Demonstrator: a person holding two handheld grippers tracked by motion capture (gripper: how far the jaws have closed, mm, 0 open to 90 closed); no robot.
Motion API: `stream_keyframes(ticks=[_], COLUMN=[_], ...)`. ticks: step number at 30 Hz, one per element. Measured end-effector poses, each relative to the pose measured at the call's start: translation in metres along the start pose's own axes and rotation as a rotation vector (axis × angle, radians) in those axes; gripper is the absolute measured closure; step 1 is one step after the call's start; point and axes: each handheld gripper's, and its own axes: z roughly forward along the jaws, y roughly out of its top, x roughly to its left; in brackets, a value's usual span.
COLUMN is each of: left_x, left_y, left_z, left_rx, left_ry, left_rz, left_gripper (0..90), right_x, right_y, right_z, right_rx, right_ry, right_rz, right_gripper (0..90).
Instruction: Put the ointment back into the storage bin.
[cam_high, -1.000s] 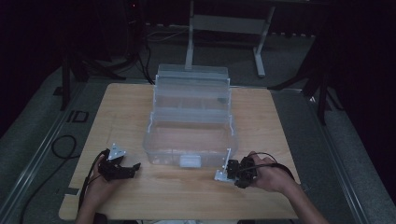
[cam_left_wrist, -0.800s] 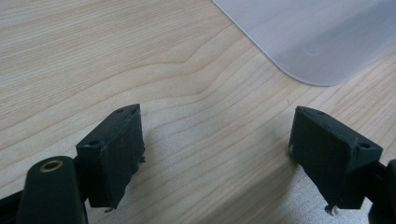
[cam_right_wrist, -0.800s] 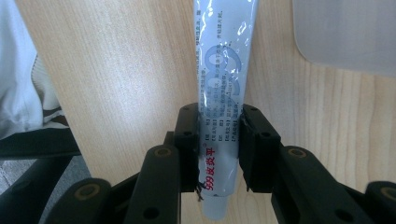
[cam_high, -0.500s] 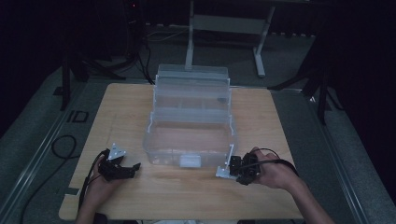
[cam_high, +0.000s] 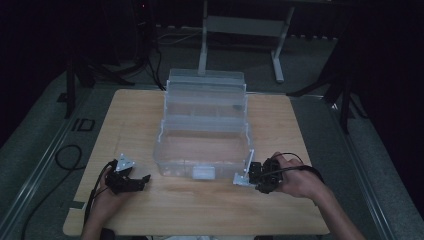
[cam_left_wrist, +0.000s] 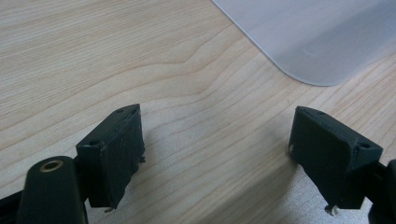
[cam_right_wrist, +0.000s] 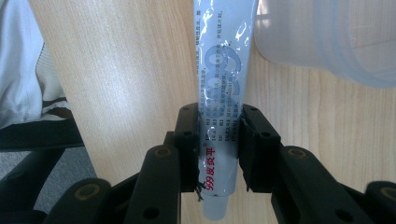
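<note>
My right claw (cam_right_wrist: 218, 154) is clamped on the ointment tube (cam_right_wrist: 223, 93), its long axis pointing past the clear storage box (cam_high: 202, 150) at the worktop's near edge, left claw (cam_left_wrist: 233, 154) wide open.

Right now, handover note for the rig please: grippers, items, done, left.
Right hand-held gripper: shut on the white tube, gripped near its cap end, beside the clear box's front right corner.
Left hand-held gripper: open, holding nothing, low over the table by the box's front left corner.
Box: open, tiers stepped back, front bin looks empty.
Done: tube grasped.
Left: likely put the tube in the box and release it.
</note>
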Motion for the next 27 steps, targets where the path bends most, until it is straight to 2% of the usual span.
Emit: stream_keyframes(ticks=[15, 27], left_x=[0.000, 0.000], left_y=[0.000, 0.000], left_z=[0.000, 0.000], left_rx=[0.000, 0.001], left_ry=[0.000, 0.000], left_rz=[0.000, 0.000], left_gripper=[18.4, 18.4], right_x=[-0.007, -0.015], right_y=[-0.001, 0.002], right_z=[-0.024, -0.037], right_rx=[-0.021, -0.020], right_ry=[-0.035, -0.055], right_rz=[-0.011, -0.031], right_gripper=[70.7, 70.7])
